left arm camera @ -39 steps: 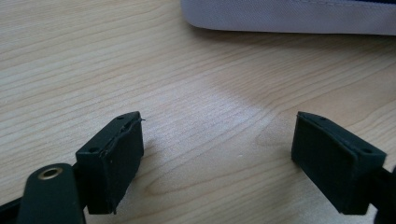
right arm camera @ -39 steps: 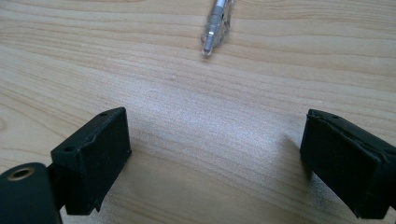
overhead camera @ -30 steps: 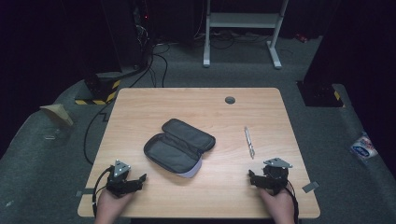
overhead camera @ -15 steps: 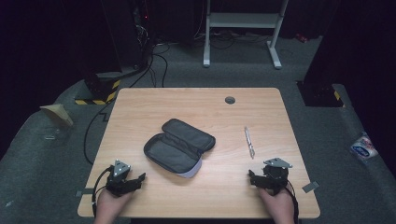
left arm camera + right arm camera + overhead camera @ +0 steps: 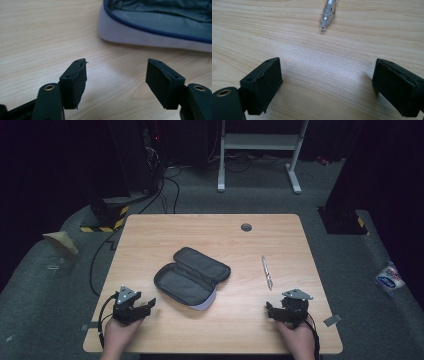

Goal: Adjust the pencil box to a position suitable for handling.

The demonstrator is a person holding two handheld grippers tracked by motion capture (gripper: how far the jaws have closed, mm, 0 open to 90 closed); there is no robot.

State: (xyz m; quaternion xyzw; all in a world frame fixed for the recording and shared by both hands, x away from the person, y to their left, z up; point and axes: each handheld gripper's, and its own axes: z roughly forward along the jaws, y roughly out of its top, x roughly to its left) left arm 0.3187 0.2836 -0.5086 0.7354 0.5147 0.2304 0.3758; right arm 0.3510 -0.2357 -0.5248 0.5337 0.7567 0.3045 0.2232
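Both claws, left gripper [image 5: 131, 306] & right gripper [image 5: 285, 312], gape wide, empty; thin clear-plastic pen [image 5: 267, 272] at right's 12 o'clock could roll if nudged.

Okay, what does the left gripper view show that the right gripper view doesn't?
Left gripper view: the open pencil case, with its grey lining, blue zipper and pale outer edge, lying just beyond the open left claw. Right gripper view: the tip end of a pen lying ahead of the open right claw. Both share the bare wooden table and a pair of black jaws spread wide with nothing between them.
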